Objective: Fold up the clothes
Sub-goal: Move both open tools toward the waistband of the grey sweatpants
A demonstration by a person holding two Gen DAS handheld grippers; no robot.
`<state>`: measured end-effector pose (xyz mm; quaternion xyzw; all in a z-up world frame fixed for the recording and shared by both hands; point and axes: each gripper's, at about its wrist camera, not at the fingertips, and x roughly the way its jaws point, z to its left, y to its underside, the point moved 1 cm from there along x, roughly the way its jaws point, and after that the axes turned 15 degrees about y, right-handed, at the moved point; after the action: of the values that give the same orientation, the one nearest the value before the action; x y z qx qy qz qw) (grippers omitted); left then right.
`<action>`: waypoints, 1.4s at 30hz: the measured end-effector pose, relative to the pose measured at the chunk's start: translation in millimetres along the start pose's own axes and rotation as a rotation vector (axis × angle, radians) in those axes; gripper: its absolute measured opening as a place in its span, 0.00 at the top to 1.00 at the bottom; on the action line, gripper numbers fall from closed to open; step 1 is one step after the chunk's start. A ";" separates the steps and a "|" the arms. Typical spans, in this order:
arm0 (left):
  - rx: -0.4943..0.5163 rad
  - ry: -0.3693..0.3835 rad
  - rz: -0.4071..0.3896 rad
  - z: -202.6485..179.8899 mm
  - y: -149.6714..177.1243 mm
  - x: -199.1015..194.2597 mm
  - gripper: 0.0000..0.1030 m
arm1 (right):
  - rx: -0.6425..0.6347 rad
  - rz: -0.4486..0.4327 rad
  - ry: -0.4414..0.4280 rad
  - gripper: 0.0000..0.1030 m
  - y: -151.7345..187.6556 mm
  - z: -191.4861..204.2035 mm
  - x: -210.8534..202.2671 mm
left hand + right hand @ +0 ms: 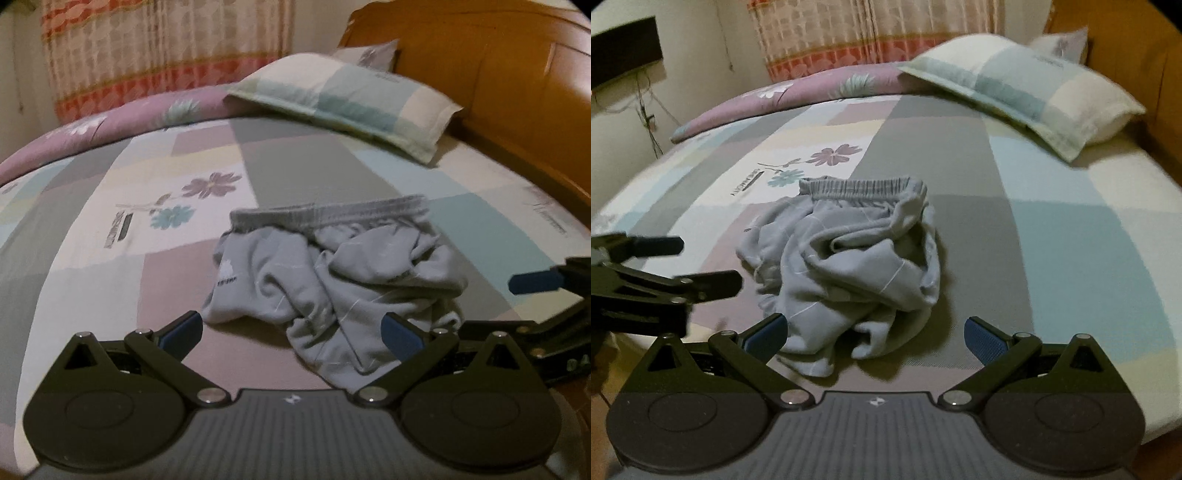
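- Grey shorts (pixel 328 273): a crumpled heap on the bed (pixel 306 170), lying in the lower centre of both wrist views; nothing folded yet.
- Waistband (pixel 328 212): the elastic edge runs left to right across the frame along the far, upper side of the heap, so the garment's long axis appears to run from the waistband toward the cameras, with the bunched leg fabric nearest the lens.
- Left gripper (pixel 291 332): jaws spread wide apart and empty; in its own view the near cloth sits between the two blue pads, overlapping the right-hand one. Seen from the right wrist view it enters at the left edge (pixel 701 266), just beside the heap's left side.
- Right gripper (pixel 875 332): jaws likewise apart, holding nothing; the near hem lies between its pads at the bottom of the frame. In the left wrist view it shows at the right edge (pixel 532 284), near the heap's right flank.
- Governing relation: the shorts lie ahead of and between both grippers, neither clearly nearer; the waistband is the farthest part, so reaching it would likely mean passing over the heap.
- Background: pillow (pixel 343 99) at the upper right, well apart from the shorts.
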<state>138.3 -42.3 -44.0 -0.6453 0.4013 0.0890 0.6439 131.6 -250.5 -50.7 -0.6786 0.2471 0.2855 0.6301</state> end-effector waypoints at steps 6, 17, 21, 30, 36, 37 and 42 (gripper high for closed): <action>-0.011 0.045 0.014 11.0 -3.2 -4.3 0.01 | -0.028 -0.009 -0.023 0.01 -6.0 3.7 -1.9; 0.041 0.094 0.063 36.9 -0.1 -0.2 0.09 | -0.028 0.015 -0.024 0.30 -27.1 1.3 9.6; 0.046 0.129 0.089 49.4 -7.5 5.9 0.23 | -0.037 0.008 -0.019 0.33 -34.7 2.9 13.8; 0.112 0.147 0.099 77.9 -41.1 23.9 0.33 | -0.046 0.024 -0.034 0.44 -48.2 2.0 26.8; 0.147 0.144 0.127 96.5 -58.7 51.0 0.39 | -0.014 0.046 -0.045 0.48 -57.0 -2.5 44.3; 0.148 0.146 0.129 99.9 -61.0 55.7 0.39 | -0.007 0.050 -0.047 0.48 -58.2 -3.6 47.2; 0.152 0.159 0.137 116.4 -72.3 79.1 0.39 | 0.033 0.069 -0.070 0.54 -65.1 -10.1 62.1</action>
<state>283.2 19.8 -57.1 -0.5707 0.5000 0.0508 0.6495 222.0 -253.6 -47.2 -0.6488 0.2529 0.3262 0.6393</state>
